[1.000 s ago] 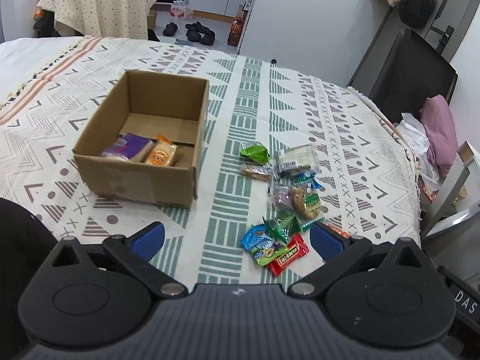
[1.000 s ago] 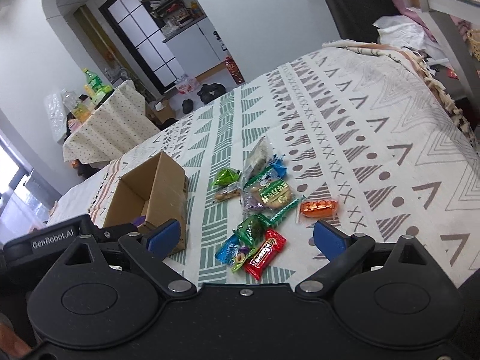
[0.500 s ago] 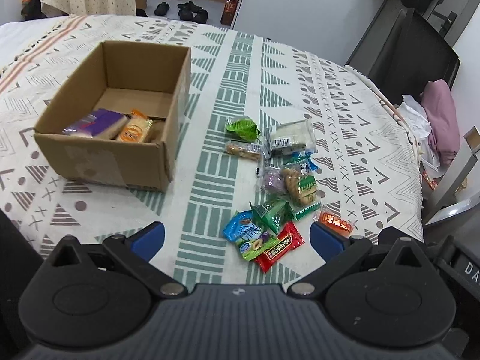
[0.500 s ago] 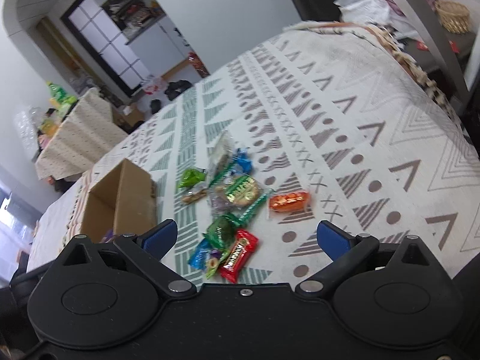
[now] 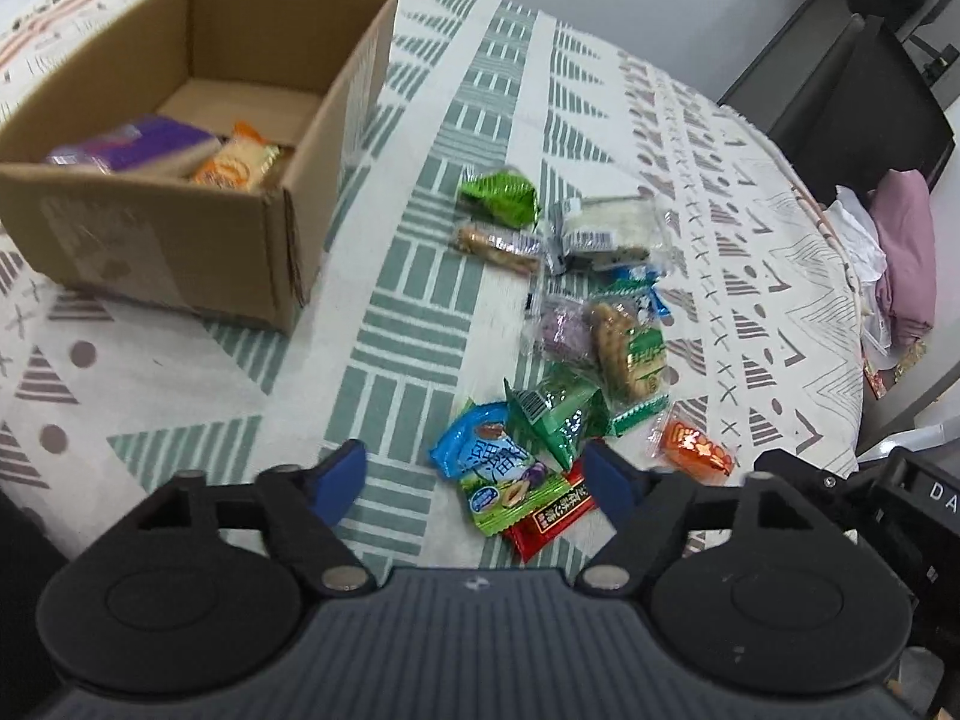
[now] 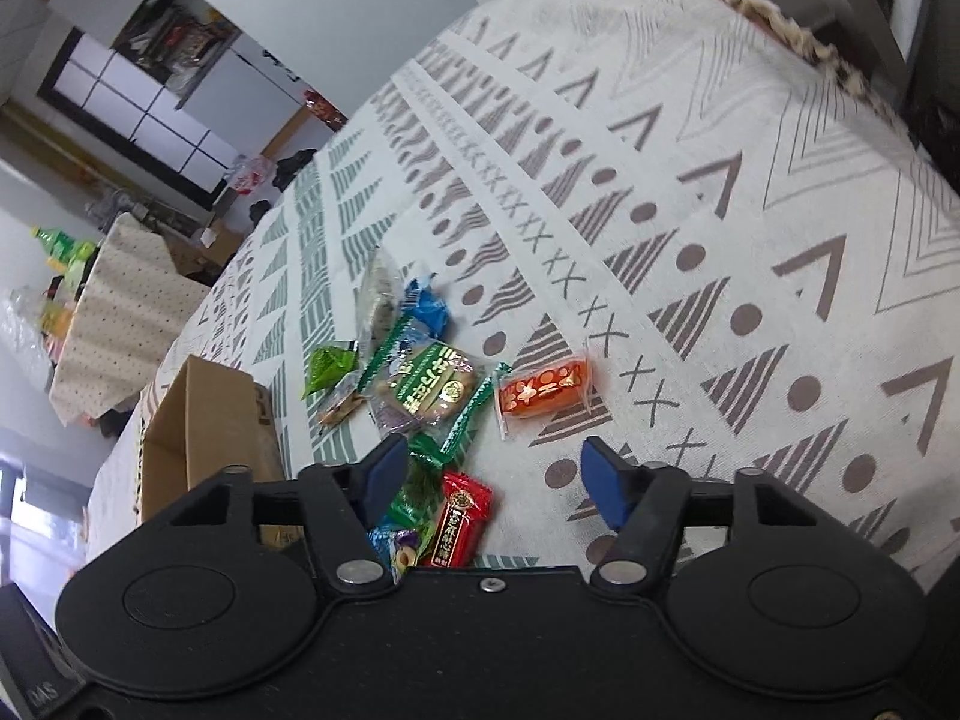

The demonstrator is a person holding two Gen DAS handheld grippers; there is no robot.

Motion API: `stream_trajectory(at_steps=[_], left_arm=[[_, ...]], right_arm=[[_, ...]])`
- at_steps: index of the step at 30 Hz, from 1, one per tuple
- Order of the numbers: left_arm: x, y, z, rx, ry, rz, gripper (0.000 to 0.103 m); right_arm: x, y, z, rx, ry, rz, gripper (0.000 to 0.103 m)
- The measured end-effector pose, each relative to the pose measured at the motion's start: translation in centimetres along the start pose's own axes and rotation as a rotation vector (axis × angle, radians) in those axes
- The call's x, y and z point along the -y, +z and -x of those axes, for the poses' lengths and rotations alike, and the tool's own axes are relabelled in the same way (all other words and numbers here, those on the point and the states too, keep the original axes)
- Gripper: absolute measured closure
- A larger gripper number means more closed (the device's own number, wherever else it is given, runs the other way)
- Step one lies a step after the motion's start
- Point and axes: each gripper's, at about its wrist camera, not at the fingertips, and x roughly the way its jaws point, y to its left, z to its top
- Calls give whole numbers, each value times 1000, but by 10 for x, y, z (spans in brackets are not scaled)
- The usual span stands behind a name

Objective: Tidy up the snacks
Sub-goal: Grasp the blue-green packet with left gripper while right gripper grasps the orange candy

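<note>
A cardboard box stands on the patterned cloth at the left and holds a purple packet and an orange packet. Several loose snack packets lie to its right, among them a blue-green one, a red one and an orange one. My left gripper is open, low over the blue-green packet. My right gripper is open, with the orange packet just beyond its fingers and the red packet between them. The box also shows in the right wrist view.
The cloth-covered table drops off at the right, where a dark chair and pink cloth stand. A second covered table with bottles stands far behind.
Both grippers have moved forward and down toward the snack pile. Their jaws have narrowed a little but stay open. The snacks and box have not moved.
</note>
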Motion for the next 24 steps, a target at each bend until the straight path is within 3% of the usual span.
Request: stream_trajectory(at_steps=[4, 11, 15, 18, 24], left_arm=[[-3, 0, -17, -37, 3, 20, 43], [-3, 3, -38, -62, -6, 35, 52], [1, 4, -43, -59, 1, 22, 55], [2, 6, -46, -57, 11, 16, 70], [-2, 12, -42, -44, 13, 25, 74]], right_arm=[[1, 3, -13, -25, -11, -22, 49], [0, 5, -34, -70, -25, -41, 62], [2, 7, -43, -74, -40, -60, 64], [4, 10, -50, -68, -51, -85, 65], [9, 19, -64, -48, -83, -153, 65]])
